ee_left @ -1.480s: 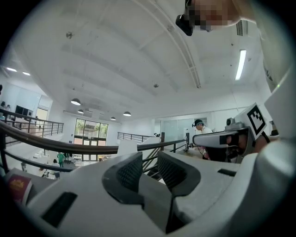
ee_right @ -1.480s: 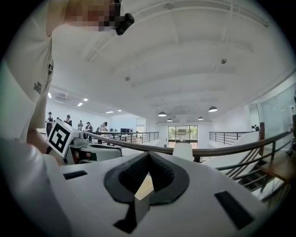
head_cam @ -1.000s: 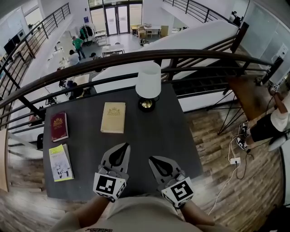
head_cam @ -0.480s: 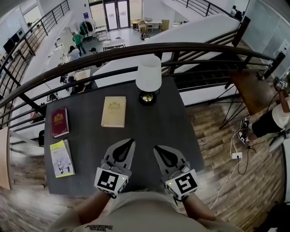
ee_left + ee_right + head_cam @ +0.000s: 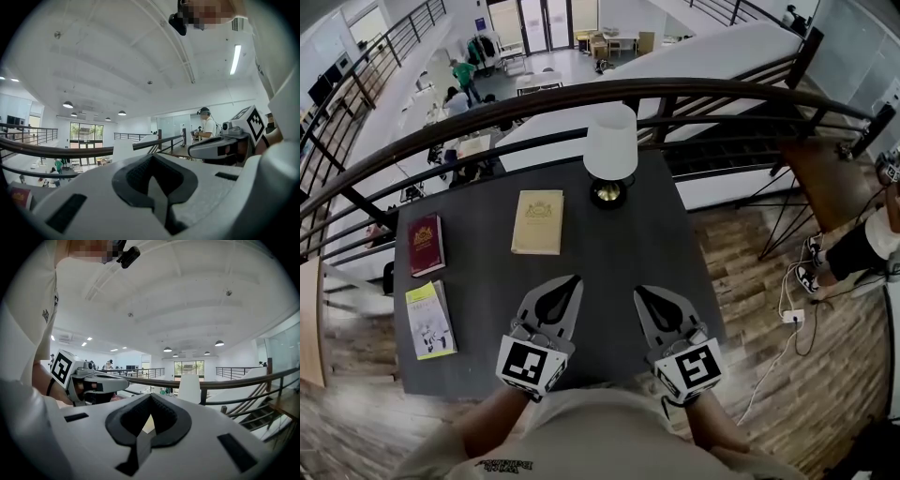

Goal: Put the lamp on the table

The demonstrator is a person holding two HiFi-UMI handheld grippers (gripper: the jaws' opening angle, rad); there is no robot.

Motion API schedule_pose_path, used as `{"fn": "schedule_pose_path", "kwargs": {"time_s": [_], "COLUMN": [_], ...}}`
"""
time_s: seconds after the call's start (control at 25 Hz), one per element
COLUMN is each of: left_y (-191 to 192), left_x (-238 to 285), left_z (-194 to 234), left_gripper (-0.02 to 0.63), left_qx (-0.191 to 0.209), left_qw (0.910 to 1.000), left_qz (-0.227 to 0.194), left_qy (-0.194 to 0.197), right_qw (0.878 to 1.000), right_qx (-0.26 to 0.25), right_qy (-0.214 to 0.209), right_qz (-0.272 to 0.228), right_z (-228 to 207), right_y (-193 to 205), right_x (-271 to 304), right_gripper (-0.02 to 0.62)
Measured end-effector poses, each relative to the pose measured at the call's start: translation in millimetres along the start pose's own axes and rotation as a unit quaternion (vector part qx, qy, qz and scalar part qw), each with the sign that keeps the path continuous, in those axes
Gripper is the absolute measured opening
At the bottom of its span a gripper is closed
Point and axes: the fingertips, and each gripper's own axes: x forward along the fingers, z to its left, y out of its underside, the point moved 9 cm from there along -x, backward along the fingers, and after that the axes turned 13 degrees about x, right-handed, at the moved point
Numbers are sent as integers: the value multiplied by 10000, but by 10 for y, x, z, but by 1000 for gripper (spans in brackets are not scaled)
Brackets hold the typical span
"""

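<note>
The lamp (image 5: 610,152) stands upright on the desk (image 5: 609,267). Its long axis is vertical, with the white shade on top and the dark round base flat on the surface. It sits at the desk's 12 o'clock edge, just in front of the railing (image 5: 534,98).

A tan book (image 5: 538,222) lies at the lamp's 8 o'clock. A red book (image 5: 425,244) and a yellow-green book (image 5: 429,319) lie near the desk's 9 o'clock edge.

The left gripper (image 5: 568,283) and the right gripper (image 5: 644,292) hover side by side over the desk's 6 o'clock edge, well apart from the lamp. Both point toward 12 o'clock. Each gripper has its jaws pressed together with nothing between them.
</note>
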Motion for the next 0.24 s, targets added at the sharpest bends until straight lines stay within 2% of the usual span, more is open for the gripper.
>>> {"fn": "schedule_pose_path", "kwargs": {"time_s": [0.24], "left_y": [28], "left_x": [43], "left_z": [71], "left_gripper": [5], "left_qx": [-13], "left_qw": [9999], "left_qz": [-27], "left_qy": [-133], "right_qw": [9999], "right_qx": [-71], "right_qy": [-80], "right_qz": [-58], "right_z": [-27], "right_y": [-43], "right_x": [95], "right_gripper": [0]}}
